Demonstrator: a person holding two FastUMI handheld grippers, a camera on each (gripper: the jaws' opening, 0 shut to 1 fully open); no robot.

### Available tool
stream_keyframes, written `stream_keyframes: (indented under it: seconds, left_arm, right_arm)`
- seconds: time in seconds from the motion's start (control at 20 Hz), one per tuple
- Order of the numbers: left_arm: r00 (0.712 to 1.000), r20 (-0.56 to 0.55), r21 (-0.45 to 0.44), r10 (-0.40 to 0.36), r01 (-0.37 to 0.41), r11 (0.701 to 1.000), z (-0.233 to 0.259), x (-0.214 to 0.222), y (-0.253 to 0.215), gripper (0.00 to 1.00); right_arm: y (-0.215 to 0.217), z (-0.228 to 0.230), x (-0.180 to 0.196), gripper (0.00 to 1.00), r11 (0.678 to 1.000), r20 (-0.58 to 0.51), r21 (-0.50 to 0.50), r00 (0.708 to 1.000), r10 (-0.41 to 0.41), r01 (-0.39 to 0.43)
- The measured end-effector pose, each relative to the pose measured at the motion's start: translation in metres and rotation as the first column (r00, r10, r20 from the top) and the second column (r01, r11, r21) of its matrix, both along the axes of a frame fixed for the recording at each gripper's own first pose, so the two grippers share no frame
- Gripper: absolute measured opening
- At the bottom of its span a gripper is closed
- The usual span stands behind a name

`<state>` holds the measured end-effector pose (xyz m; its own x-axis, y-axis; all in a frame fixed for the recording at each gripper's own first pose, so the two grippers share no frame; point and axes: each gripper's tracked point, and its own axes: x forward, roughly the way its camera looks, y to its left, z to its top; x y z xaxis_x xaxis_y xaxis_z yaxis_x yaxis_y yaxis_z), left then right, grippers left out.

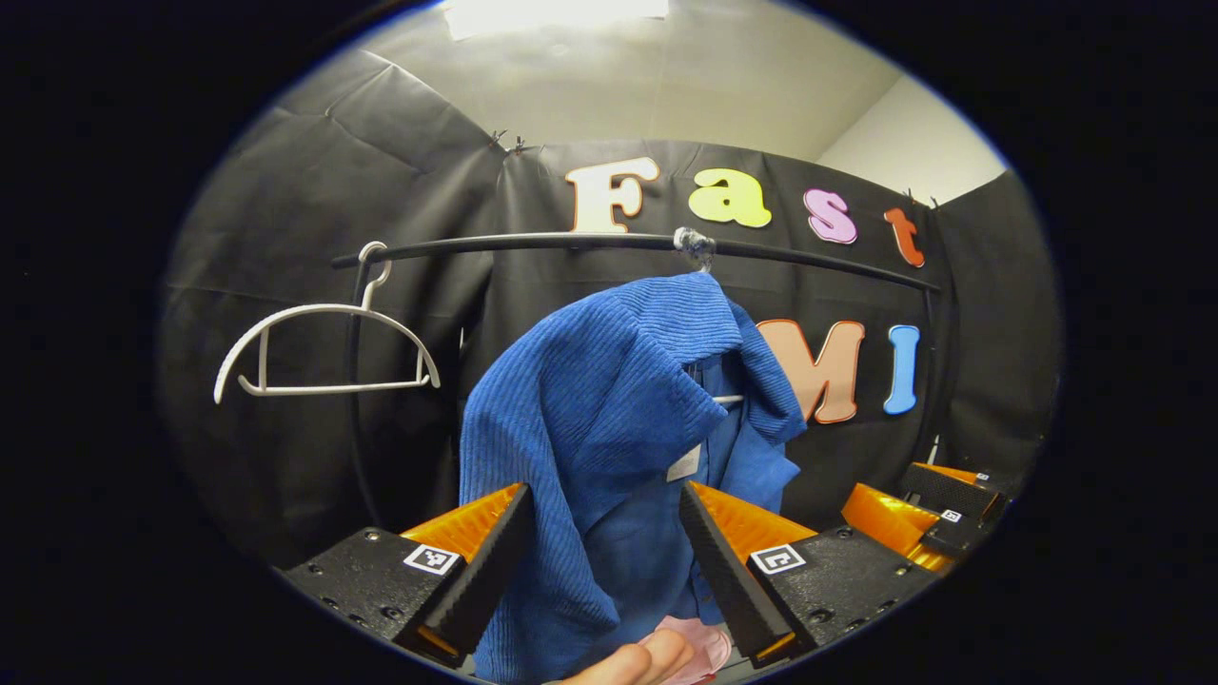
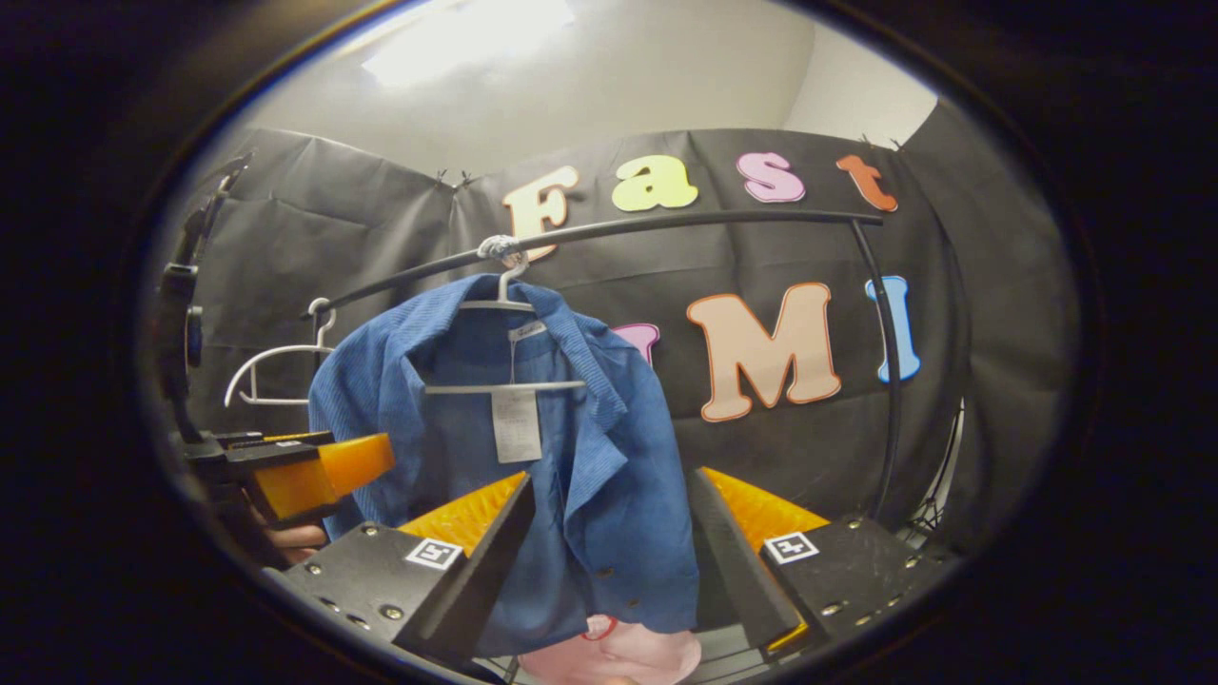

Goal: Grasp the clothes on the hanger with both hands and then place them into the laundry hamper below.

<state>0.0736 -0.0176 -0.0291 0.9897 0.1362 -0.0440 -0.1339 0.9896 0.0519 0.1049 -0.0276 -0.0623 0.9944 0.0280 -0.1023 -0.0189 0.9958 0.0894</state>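
Currently, left gripper view: the left hand-held gripper (image 1: 601, 547) has its fingers spread wide, nothing pinched between them. A blue corduroy shirt (image 1: 609, 419) hangs from the black rail (image 1: 533, 243) and drapes down between the two fingers; whether the cloth touches either one cannot be told. An empty white hanger (image 1: 324, 347) hangs on the same rail, toward its left end, well apart from the shirt. The right hand-held gripper (image 1: 928, 514) shows at the lower right edge; its state cannot be read from this angle. Pink fabric (image 1: 699, 647) sits below the shirt hem, with fingertips (image 1: 638, 664) at the bottom edge.

Right gripper view: the right hand-held gripper (image 2: 609, 561) is also wide open, the shirt's (image 2: 571, 457) lower front hanging between its fingers. The shirt sits on a white hanger (image 2: 504, 381), collar open, tag visible. The left hand-held gripper (image 2: 314, 476) is beside the shirt's left sleeve
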Motion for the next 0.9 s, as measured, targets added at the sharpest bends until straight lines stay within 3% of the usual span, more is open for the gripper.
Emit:
stream_keyframes:
  seconds: [0.1,0.35,0.55,0.7,0.8,0.9]
  left_arm:
    - [1.0,-0.01,0.017,0.022,-0.022,1.0,-0.004,0.01,-0.003,0.96]
    - [0.985,0.012,0.067,0.174,-0.174,0.982,-0.003,0.047,0.029,0.92]
    - [0.99,0.047,0.059,0.135,-0.137,0.989,0.007,0.063,0.029,0.93]
    - [1.0,-0.005,0.055,-0.025,0.025,0.998,-0.005,0.063,0.002,0.92]
    - [1.0,0.013,0.115,-0.016,0.014,0.993,0.001,0.066,0.009,0.95]
    - [0.999,0.022,0.183,0.035,-0.038,0.982,0.001,0.076,0.018,0.91]
  right_arm:
    - [0.0,-0.007,0.007,0.99,1.0,-0.009,-0.007,1.0,0.001,-0.001]
    - [0.0,-0.027,0.028,0.99,1.0,-0.028,-0.004,1.0,0.008,-0.008]
    - [0.007,-0.042,0.049,0.96,0.999,-0.05,0.004,0.998,0.034,-0.034]
    - [0.012,-0.05,0.066,0.99,0.999,-0.058,0.002,0.997,0.044,-0.044]
    - [0.022,-0.054,0.075,0.99,0.998,-0.06,0.029,0.996,0.064,-0.062]
    - [0.03,-0.058,0.085,0.99,0.996,-0.064,0.051,0.994,0.083,-0.08]
